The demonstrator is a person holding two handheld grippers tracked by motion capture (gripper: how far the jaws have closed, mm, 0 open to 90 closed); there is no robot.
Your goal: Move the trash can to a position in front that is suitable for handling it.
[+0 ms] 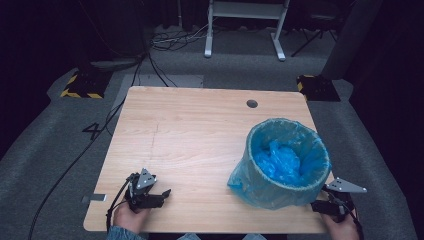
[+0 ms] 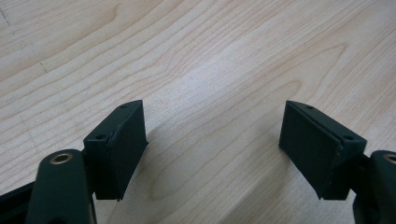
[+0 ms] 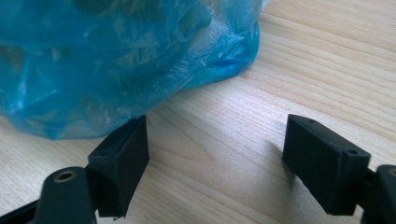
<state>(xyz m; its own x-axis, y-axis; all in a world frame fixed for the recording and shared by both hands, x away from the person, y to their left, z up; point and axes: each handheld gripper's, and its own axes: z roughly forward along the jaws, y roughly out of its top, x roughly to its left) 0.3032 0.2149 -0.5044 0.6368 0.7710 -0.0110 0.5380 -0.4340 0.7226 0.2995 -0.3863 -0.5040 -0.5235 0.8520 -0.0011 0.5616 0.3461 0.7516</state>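
**A:** Where does the bin sit?

**B:** The small bin (image 1: 287, 162), lined with a blue plastic bag (image 1: 250, 185), stands upright at the near right of the wooden table (image 1: 190, 135). The bag is folded over the rim and hangs down the outside wall; more crumpled blue film lies inside.

**A:** And the right gripper?

**B:** The right gripper (image 1: 320, 206) rests at the near right corner of the table, just beside the bin's base, held in the person's right hand (image 1: 344, 226). In the right gripper view its jaws stand wide apart with bare wood between them and nothing clasped. The blue bag bulges just ahead of them, and the left-hand jaw in that view sits right against the loose film; whether it actually touches cannot be told.

**A:** The left one?

**B:** The left gripper (image 1: 165, 194) lies near the near left edge of the table, well apart from the bin, in the person's left hand (image 1: 131, 216). Its jaws point right, toward the bin. The left gripper view shows them spread wide over plain wood grain, holding nothing.

**A:** Anything else on the table?

**B:** A round cable hole (image 1: 252, 103) at the far right of the tabletop. Beyond the table, a white frame (image 1: 245, 25) stands on the grey floor, with cables (image 1: 170, 40) trailing to its left.
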